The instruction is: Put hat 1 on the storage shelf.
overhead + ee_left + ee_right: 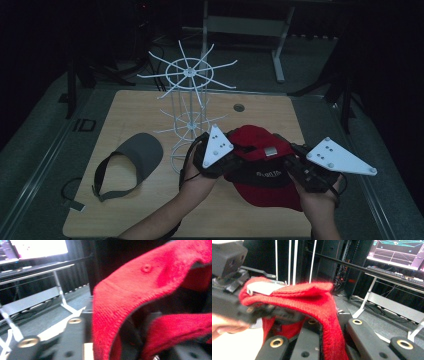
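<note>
— Red cap [262, 165], where is it?
— Lower right of centre, stretched between the left gripper [227, 150] and right gripper [295, 162]; both pinch its fabric.
— Grey visor [132, 162]?
— Lower left, lying on the wooden table [150, 105].

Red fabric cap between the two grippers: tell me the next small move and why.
Probably lift the red fabric cap toward the white wire rack. Both the left gripper and right gripper appear to hold its edge, the rack's arms look bare, and the grey visor lies apart.
</note>
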The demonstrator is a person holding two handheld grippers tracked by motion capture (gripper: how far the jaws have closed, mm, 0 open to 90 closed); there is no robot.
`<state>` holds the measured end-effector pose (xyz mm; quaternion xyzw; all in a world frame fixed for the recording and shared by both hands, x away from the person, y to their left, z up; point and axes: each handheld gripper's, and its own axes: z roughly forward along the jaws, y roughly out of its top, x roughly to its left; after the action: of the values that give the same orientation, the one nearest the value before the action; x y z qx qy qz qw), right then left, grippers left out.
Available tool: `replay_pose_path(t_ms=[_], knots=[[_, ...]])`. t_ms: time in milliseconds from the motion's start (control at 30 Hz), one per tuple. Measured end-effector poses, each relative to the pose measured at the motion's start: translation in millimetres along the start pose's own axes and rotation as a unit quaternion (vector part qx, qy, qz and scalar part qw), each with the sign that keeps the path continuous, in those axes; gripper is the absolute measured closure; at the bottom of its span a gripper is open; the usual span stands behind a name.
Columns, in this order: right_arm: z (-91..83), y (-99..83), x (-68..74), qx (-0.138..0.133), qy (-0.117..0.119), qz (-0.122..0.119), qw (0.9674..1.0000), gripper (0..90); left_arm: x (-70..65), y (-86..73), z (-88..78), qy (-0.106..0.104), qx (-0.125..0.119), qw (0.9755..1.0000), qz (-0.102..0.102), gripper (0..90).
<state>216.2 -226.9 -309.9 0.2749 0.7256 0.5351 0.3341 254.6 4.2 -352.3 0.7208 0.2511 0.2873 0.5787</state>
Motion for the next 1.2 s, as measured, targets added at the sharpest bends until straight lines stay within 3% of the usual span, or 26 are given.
replay_pose_path(t_ms=[67,167,400,600,833,900,967,1033,1067,1200], knots=[[-0.1,-2.1,0.5,0.002,0.001,0.001,1.0,86.0,0.9,1.5,-0.2,0.009,0.0,1.0,-0.002,77.5],[-0.1,-6.2,1.3,0.006,0.004,0.005,1.0,86.0,0.7,3.4,-0.5,0.019,0.001,0.9998,0.003,88.4],[-1.6,-17.4,3.3,0.013,0.008,0.019,0.9997,85.8,-0.2,7.4,0.2,0.029,0.004,0.9995,0.014,90.0],[-5.4,-28.2,6.7,0.018,0.014,0.027,0.9994,84.9,-5.0,11.9,-0.2,0.035,0.003,0.9987,0.036,90.0],[-14.0,-35.1,13.4,0.025,0.033,0.026,0.9988,70.0,-8.7,19.2,-1.1,0.022,-0.004,0.9988,0.043,90.0],[-19.0,-37.8,16.7,0.025,0.05,0.023,0.9982,60.6,-8.2,20.7,-1.5,0.018,-0.007,0.9991,0.039,90.0],[-23.1,-38.6,16.8,0.022,0.068,0.024,0.9972,57.4,-8.5,21.3,-2.1,0.016,-0.009,0.9988,0.045,90.0],[-25.0,-38.4,17.2,0.02,0.068,0.022,0.9972,56.4,-7.9,20.7,-2.1,-0.002,-0.012,0.9989,0.046,90.0],[-26.6,-38.1,17.2,0.017,0.073,0.018,0.997,54.8,-8.5,20.0,-1.9,0.002,-0.011,0.9985,0.053,90.0],[-35.0,-34.1,19.1,0.004,0.106,0.01,0.9943,49.9,-4.7,15.6,-0.5,-0.016,-0.012,0.9988,0.045,90.0]])
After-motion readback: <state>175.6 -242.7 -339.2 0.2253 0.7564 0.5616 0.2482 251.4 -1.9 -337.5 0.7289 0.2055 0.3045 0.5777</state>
